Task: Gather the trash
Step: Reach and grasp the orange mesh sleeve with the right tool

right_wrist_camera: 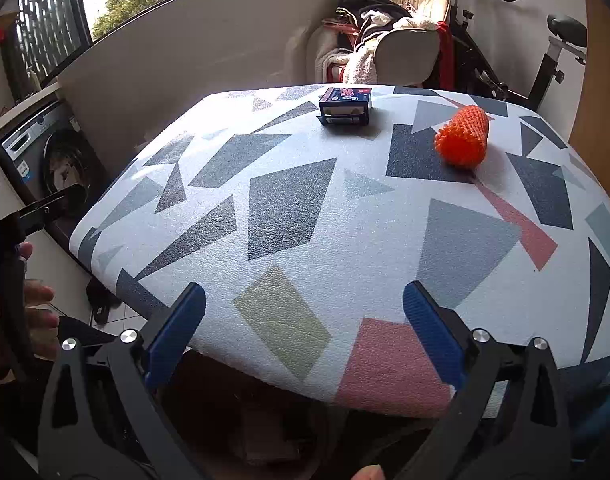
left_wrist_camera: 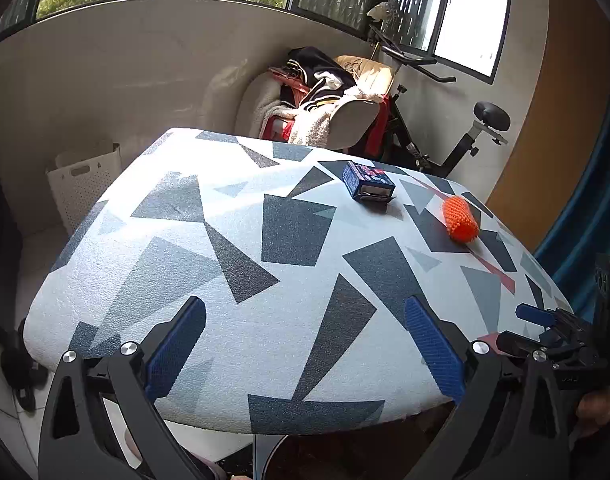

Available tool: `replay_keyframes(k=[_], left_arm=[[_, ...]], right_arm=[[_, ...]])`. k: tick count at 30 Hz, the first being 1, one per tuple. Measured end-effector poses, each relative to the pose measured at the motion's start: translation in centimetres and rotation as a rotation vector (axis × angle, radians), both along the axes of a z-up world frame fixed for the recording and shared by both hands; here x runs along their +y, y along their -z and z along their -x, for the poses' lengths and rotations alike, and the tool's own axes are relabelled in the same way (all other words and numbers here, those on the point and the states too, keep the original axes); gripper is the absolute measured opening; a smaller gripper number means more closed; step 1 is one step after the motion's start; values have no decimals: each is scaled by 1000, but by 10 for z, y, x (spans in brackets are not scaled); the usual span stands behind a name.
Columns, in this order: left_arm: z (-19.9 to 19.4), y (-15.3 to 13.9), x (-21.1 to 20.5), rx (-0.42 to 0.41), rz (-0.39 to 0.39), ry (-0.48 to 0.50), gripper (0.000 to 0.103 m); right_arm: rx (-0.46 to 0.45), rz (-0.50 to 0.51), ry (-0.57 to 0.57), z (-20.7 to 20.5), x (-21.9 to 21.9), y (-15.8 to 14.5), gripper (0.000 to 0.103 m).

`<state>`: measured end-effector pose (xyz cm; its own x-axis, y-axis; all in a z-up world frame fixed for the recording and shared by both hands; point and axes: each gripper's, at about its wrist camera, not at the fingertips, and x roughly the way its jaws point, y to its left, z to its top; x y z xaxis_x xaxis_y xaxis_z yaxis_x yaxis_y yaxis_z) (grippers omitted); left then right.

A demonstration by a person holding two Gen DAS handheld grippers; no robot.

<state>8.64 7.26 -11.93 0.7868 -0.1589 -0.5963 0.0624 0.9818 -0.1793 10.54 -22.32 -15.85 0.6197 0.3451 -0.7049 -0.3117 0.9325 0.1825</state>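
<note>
**Two open grippers at the near edge of a patterned table**

The table is covered in a white, pebbled cloth printed with grey, dark blue and a few pink and olive shapes. Two pieces of trash lie toward its far right side: a small blue carton with its end flap open, and an orange foam net sleeve on its side just beyond and to the right of it. The two are near each other but apart.

The left gripper hangs over the table's near edge, its blue-padded jaws spread wide with nothing between them. The right gripper does the same at the near edge, jaws equally wide and empty. Both are well apart from the carton and the sleeve.

Behind the table a pale half-wall runs under large windows showing trees and a building. A chair piled with clothes and a fleecy blanket stands just past the far edge, with an exercise bike beside it. A white perforated laundry basket sits on the tiled floor to the left, and the right wrist view shows a front-loading washing machine along the left wall.
</note>
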Motion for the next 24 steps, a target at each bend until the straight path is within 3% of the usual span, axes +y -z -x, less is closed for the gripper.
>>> replay_keyframes(k=[3, 5, 9, 13, 16, 18, 21, 24], left_arm=[[-22, -10, 7, -28, 25, -23, 97], [-36, -15, 13, -37, 55, -34, 97], [-65, -19, 17, -7, 75, -23, 97], [-89, -13, 16, 34, 78, -14, 97], [-109, -3, 14, 100, 133, 19, 97], [-123, 3, 10, 134, 155, 33, 97], [-141, 4, -1, 129, 168, 66, 97], [-166, 1, -14, 115, 191, 82, 97]], right_arm=[[-1, -31, 108, -36, -24, -12, 97], [6, -126, 212, -60, -50, -19, 97], [-34, -49, 372, -105, -74, -29, 97], [-44, -133, 484, -148, -105, -25, 97], [-32, -152, 514, -177, -114, -12, 97], [-12, -106, 508, -200, -111, 1, 95], [0, -47, 473, -220, -106, 15, 87], [6, -112, 464, -226, -111, 22, 81]])
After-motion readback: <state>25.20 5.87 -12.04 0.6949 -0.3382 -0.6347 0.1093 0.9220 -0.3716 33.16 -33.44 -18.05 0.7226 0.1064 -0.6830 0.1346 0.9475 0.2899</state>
